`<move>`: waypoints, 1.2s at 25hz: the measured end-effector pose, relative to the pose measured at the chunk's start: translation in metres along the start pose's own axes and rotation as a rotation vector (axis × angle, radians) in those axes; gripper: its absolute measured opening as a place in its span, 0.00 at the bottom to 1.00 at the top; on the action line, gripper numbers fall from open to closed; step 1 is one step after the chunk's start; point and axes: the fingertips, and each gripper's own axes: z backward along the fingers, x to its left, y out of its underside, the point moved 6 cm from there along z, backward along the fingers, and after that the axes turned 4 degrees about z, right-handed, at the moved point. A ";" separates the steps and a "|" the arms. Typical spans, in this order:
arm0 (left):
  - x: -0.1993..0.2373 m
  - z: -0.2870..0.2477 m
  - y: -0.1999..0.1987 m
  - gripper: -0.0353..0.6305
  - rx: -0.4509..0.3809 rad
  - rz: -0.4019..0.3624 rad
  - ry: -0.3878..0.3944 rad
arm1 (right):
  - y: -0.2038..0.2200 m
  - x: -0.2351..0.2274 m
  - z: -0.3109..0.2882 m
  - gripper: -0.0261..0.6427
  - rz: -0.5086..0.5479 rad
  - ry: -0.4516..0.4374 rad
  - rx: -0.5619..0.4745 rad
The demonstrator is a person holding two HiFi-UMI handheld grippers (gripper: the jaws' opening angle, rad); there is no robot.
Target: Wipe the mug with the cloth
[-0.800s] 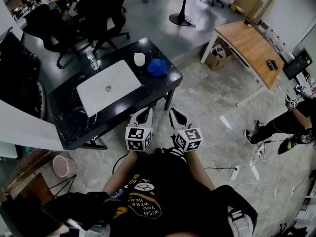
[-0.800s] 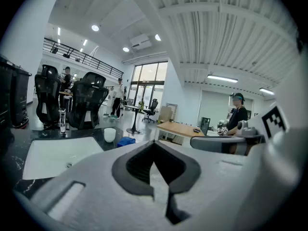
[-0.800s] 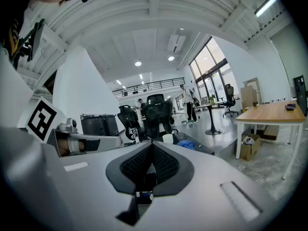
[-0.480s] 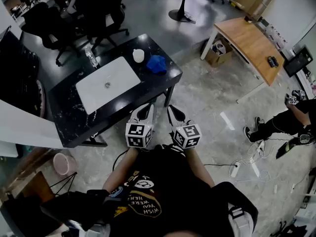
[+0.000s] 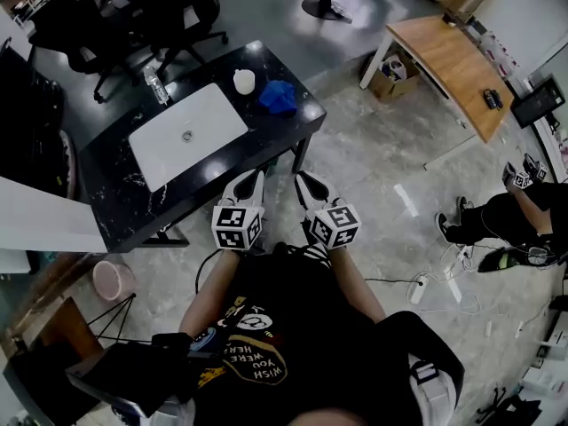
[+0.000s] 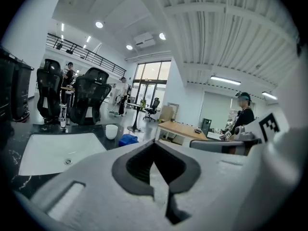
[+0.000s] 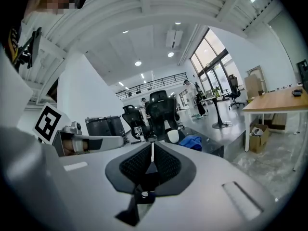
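Observation:
A white mug (image 5: 244, 82) stands near the far right end of the black table (image 5: 115, 211), and a crumpled blue cloth (image 5: 277, 96) lies just right of it. Both grippers hover side by side off the table's near edge, well short of the mug and cloth. The left gripper (image 5: 252, 181) is shut and empty, and so is the right gripper (image 5: 304, 183). In the left gripper view, the mug (image 6: 111, 131) and cloth (image 6: 128, 140) lie ahead beyond the closed gripper (image 6: 154, 144). The right gripper view shows the mug (image 7: 173, 136) and cloth (image 7: 191, 142) past the closed gripper (image 7: 152, 148).
A white tray (image 5: 186, 136) with a centre hole lies on the table, and a clear bottle (image 5: 153, 85) stands behind it. Office chairs (image 5: 169, 16) stand beyond the table. A wooden desk (image 5: 448, 74), a seated person (image 5: 506, 220), floor cables (image 5: 430, 287) and a pink bin (image 5: 111, 280) surround the spot.
The head view has drifted, so the table sits slightly higher and further left. Both grippers stay shut and side by side before the table edge, holding nothing.

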 end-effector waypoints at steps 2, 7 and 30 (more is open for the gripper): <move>0.012 -0.007 0.000 0.06 0.000 0.009 0.001 | 0.002 -0.003 -0.013 0.06 0.003 -0.003 0.018; 0.037 -0.030 -0.002 0.06 0.000 0.020 0.038 | 0.000 -0.012 -0.049 0.04 0.004 -0.007 0.062; 0.169 -0.146 -0.072 0.06 0.034 0.022 0.158 | -0.029 -0.043 -0.235 0.04 0.077 0.041 0.146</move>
